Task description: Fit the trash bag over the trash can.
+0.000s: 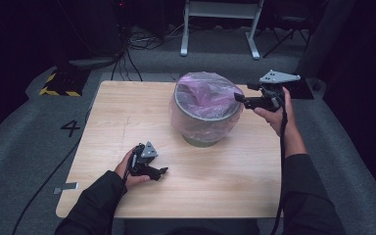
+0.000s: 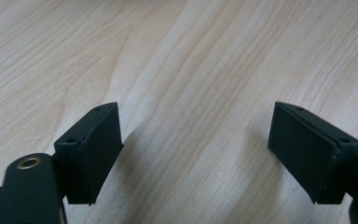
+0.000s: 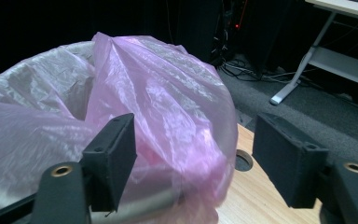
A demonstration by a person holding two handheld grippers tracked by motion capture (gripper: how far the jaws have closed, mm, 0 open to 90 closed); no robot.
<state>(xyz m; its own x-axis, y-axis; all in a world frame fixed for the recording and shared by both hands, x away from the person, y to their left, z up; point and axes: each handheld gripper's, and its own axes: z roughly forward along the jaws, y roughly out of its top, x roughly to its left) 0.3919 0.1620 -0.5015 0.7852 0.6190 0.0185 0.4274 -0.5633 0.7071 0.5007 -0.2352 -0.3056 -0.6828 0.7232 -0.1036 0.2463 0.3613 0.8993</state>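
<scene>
At centre frame, a round grey bin (image 1: 203,129) lined with a translucent pink plastic bag (image 1: 206,93) is sitting on the pale wooden worktop (image 1: 225,171). The right tongs (image 1: 239,98) are gaping wide at its right rim. At lower left, the left tongs (image 1: 161,172) are lying agape over bare wood.

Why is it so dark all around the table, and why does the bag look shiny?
High view: light falls on the table while the room behind stays nearly black. Right gripper view: the pink bag catches bright glare on its wrinkles, and the right claw close to the camera looks a bit soft. Left gripper view: the left claw casts a soft shadow on the wood.
</scene>
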